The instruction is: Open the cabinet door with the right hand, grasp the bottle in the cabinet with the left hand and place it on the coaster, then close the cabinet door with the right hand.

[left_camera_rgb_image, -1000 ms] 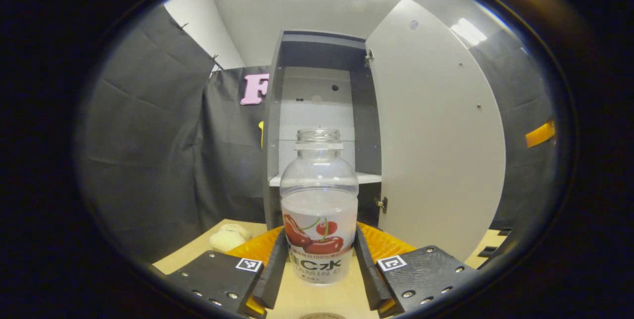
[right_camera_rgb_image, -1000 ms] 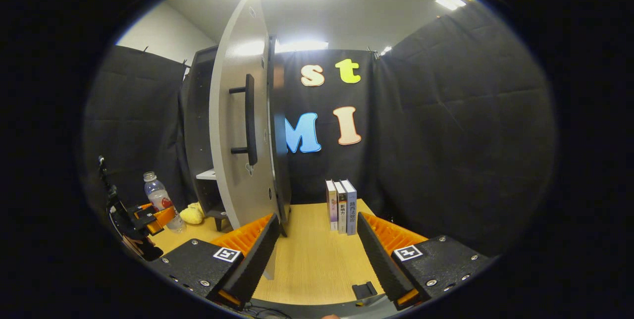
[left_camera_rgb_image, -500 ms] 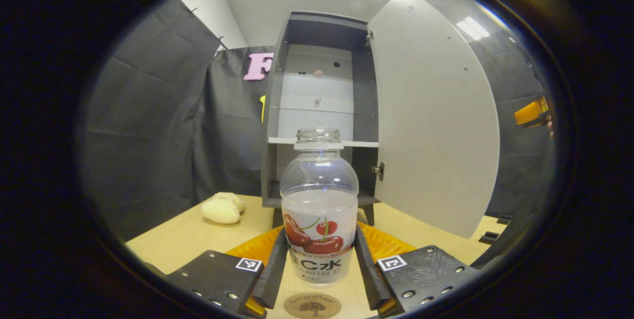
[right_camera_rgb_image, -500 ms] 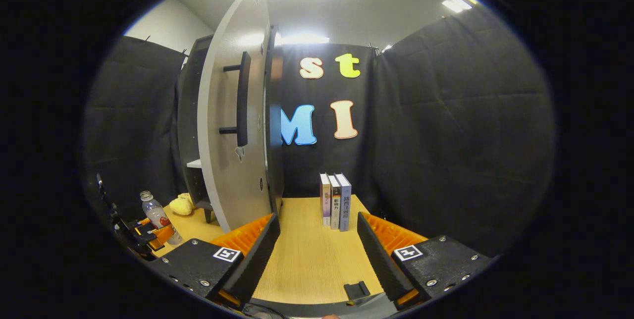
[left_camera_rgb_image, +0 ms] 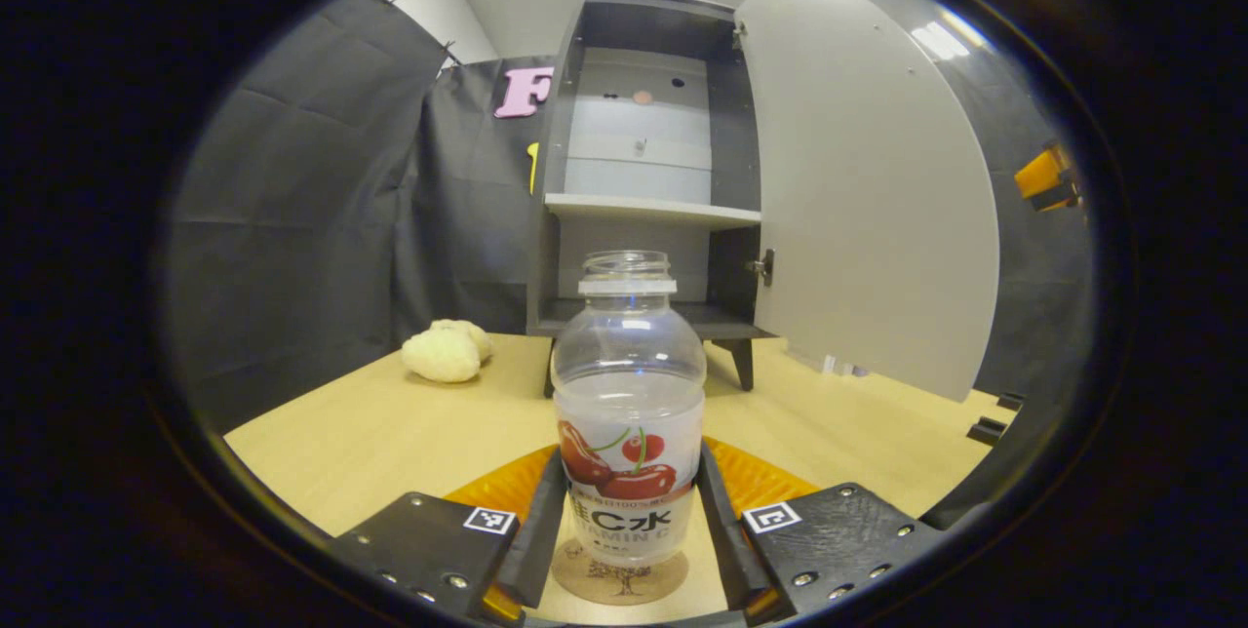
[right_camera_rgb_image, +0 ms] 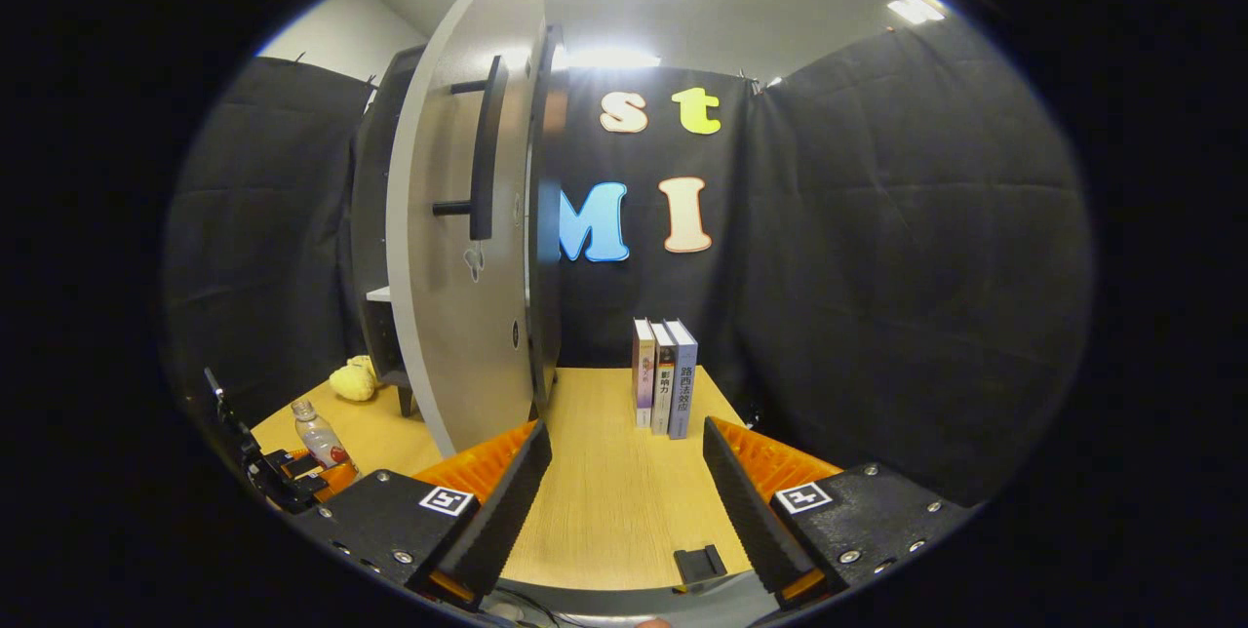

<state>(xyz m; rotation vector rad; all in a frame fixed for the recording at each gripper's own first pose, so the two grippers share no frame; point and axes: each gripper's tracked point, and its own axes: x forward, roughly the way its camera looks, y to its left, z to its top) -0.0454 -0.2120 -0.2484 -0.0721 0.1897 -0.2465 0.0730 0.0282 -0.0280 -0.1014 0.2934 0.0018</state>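
Placing step: left gripper (left_camera_rgb_image: 629, 550) clamped on bottle (left_camera_rgb_image: 629, 413), base probably touching coaster (left_camera_rgb_image: 618, 577). Right gripper (right_camera_rgb_image: 624, 501) apart, empty. Next: release bottle, then push cabinet door (right_camera_rgb_image: 439, 248) closed w/ right.

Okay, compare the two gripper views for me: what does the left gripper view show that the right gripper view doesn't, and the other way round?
Left gripper view: the coaster under the bottle, the cabinet's inside with its shelf, and the left gripper with both fingers pressed on the bottle.

Right gripper view: the door handle on the door's outer face, three upright books, and the right gripper open and holding nothing.

Both: the open cabinet door, the bottle, the yellowish plush toy and the wooden table.
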